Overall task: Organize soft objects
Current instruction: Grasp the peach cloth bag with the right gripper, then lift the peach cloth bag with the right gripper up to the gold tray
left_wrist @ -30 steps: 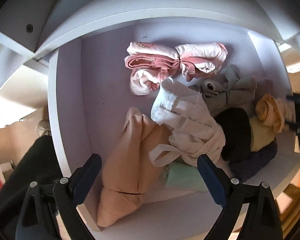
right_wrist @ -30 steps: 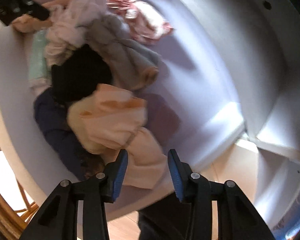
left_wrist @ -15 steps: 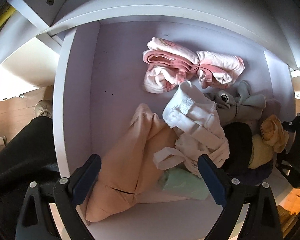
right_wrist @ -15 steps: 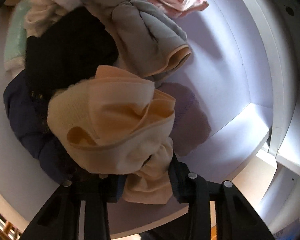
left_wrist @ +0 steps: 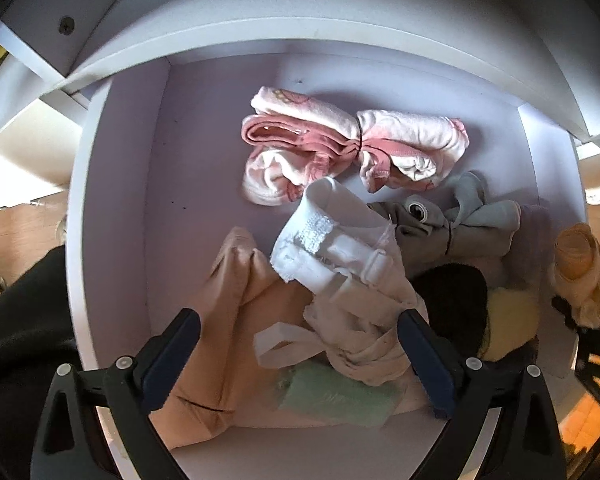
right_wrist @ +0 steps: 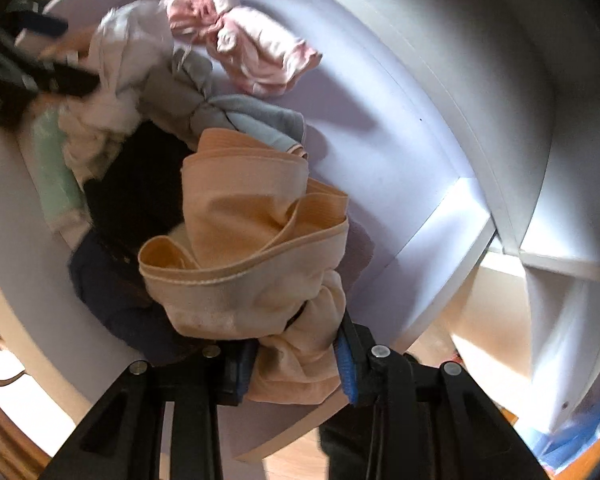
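Observation:
A pile of soft clothes lies in a white shelf compartment (left_wrist: 112,200). My left gripper (left_wrist: 298,320) hangs open above a white strapped cloth (left_wrist: 348,264) and a peach fabric (left_wrist: 236,320), touching neither. At the back lie a pink-and-white bundle (left_wrist: 340,148) and a grey bundle (left_wrist: 452,224). My right gripper (right_wrist: 296,356) is shut on a peach-cream garment (right_wrist: 252,248), which bunches up above the pile. That garment (left_wrist: 580,268) also shows at the right edge of the left wrist view.
A mint green cloth (left_wrist: 336,392), a black cloth (left_wrist: 456,296) and a yellow cloth (left_wrist: 508,320) lie in the pile, with a navy cloth (right_wrist: 112,292) beneath. Bare shelf floor (right_wrist: 380,100) shows right of the pile. Shelf walls (right_wrist: 520,140) enclose it.
My right gripper closed on the peach-cream garment and raised it off the pile. My left gripper, still open, shifted over the pile and came a little nearer.

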Demonstrator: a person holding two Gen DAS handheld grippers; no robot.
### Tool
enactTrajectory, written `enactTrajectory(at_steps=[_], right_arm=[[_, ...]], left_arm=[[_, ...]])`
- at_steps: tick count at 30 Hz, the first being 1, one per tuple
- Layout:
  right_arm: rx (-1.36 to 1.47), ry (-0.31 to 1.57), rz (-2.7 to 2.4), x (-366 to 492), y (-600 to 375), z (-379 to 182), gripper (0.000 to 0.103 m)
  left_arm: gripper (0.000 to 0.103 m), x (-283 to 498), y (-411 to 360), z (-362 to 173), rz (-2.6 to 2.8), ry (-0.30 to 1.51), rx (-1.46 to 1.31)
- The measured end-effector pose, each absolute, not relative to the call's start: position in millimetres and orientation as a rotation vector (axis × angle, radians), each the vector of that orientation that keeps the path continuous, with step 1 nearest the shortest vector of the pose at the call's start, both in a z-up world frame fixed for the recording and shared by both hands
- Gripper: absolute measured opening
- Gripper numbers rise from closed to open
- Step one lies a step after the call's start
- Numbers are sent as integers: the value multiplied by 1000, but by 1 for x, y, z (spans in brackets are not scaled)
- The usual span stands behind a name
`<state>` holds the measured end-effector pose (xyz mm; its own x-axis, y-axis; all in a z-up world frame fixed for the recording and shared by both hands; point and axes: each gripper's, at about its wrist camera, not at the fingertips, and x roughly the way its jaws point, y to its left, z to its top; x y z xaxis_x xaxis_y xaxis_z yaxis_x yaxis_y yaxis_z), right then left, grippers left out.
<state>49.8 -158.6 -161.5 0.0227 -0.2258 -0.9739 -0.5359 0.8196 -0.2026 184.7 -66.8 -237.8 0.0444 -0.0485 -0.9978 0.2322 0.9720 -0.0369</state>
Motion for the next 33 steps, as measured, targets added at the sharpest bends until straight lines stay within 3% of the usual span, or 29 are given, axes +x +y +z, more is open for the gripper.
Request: enactTrajectory(at_steps=[12,13,16,21,33], right_arm=[[-530,1556,221,51,-174,-153,34],[-525,1552,223,51,-171,-151,34],[-528,1528,229,50,-170,-148,34],[-525,1476,220,49,-165,-132,34],[-486,1349,307,31,-145,-69,34]], left_arm=[[102,171,-92,-238,-244,1478,57],[101,170,-94,-238,-250,1475,51],[82,167,-94,-234,-279,1462,23],[69,163,-98,-230,-300,1458,-7],[71,163,-94,-227,-309,1472,-24]])
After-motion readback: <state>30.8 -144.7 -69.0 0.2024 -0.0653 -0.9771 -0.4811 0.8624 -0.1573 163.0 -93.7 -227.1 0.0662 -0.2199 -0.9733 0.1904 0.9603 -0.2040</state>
